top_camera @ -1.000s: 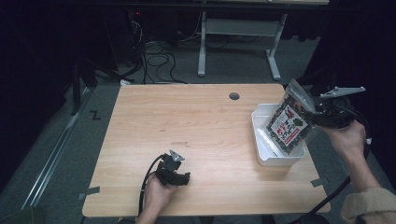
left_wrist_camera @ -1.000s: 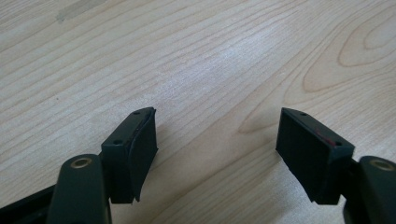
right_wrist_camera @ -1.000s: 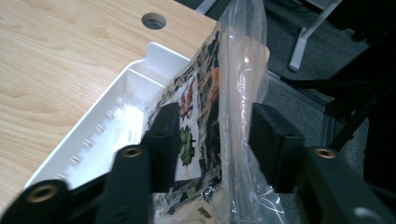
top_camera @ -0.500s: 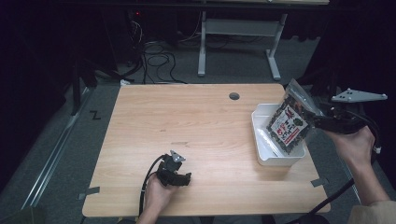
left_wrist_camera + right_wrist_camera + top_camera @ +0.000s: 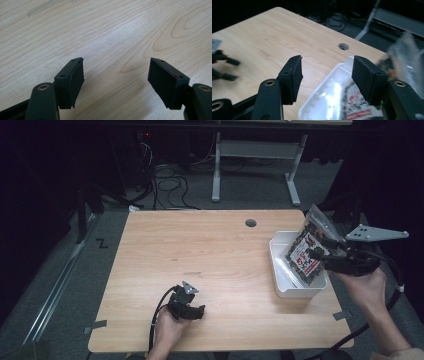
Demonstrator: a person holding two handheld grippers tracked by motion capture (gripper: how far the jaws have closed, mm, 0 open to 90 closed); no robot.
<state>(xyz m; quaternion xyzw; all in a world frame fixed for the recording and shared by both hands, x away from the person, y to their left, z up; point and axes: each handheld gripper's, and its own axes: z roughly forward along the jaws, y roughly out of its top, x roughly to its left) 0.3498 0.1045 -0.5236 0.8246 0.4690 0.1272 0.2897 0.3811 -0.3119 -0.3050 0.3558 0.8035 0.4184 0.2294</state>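
Left tool rests on the worktop, jaws wide, nothing between them; no concern there. Right tool has just been opening, jaws now wide and empty. I judge the bag may tip: it leans upright in the tray, top above the rim, and could topple out. The bag sits just beside the right tool's far pad, touching nothing of it that I can see.

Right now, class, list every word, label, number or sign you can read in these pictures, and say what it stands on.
Snack bag in the white tray: a white label with red and black print, too small and blurred to read.
Floor left of the table: a black mark shaped like "Z".
Nothing else is readable.
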